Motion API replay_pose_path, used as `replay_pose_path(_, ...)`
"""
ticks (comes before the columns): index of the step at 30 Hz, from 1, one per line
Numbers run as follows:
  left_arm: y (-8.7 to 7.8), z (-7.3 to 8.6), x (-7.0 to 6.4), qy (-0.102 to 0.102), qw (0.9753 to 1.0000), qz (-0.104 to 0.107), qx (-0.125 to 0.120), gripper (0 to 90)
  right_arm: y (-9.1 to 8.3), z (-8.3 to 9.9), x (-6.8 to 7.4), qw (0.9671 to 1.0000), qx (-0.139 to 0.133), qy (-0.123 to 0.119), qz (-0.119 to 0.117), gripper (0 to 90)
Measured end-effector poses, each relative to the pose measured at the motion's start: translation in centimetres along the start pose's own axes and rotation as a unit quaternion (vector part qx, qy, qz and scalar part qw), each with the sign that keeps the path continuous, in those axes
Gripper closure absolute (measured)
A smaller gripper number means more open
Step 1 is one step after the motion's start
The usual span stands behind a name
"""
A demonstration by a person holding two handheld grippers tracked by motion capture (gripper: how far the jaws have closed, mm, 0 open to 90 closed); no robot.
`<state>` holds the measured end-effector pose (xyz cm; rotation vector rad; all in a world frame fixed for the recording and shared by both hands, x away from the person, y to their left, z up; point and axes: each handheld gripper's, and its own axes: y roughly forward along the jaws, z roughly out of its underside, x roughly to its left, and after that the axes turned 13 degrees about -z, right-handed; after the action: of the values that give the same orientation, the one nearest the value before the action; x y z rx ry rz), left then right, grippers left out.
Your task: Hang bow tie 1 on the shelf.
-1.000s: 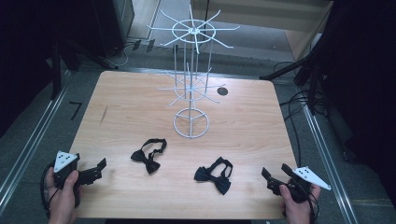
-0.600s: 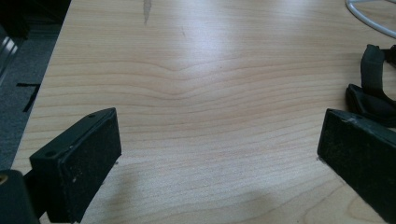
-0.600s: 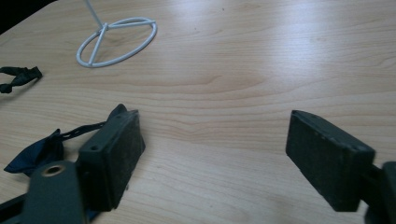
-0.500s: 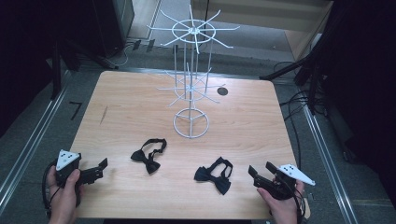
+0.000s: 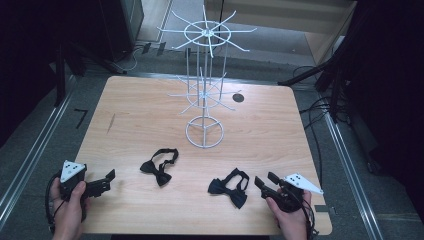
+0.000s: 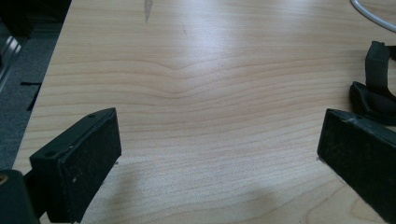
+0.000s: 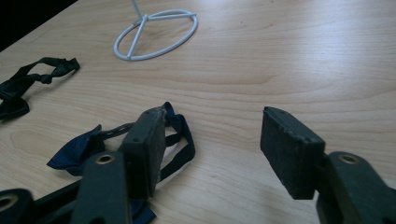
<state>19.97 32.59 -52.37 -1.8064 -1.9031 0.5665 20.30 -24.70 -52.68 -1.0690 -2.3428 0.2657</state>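
Two dark bow ties lie on the wooden table [image 5: 140, 115]. The left bow tie [image 5: 159, 167] is black; its edge shows at the right of the left gripper view [image 6: 376, 91]. The right bow tie [image 5: 230, 186] looks navy in the right gripper view [image 7: 77, 151], with its strap loop beside my left jaw. My left gripper [image 5: 107, 181] [image 6: 217, 135] rests open near the front left edge, well to the left of the black tie. My right gripper [image 5: 264, 179] [image 7: 215, 116] is open just right of the navy tie, with bare wood between its jaws.
A white wire display rack [image 5: 205, 90] with spoked arms stands at the table's middle back, its ring base [image 7: 156, 32] beyond both ties. A small dark hole [image 5: 238, 98] sits in the tabletop behind it. Cables and dark stands surround the table.
My right gripper has moved left along the front edge and turned toward the navy bow tie. The left gripper has barely shifted.
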Motion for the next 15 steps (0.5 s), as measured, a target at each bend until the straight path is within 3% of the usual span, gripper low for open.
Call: replay_pose_path(15, 0.1, 0.0, 0.0, -0.001, 1.0000, 0.003, 0.003, 0.0, 3.1, -0.1, 1.0, 0.9997, 0.026, 0.002, -0.005, 49.7)
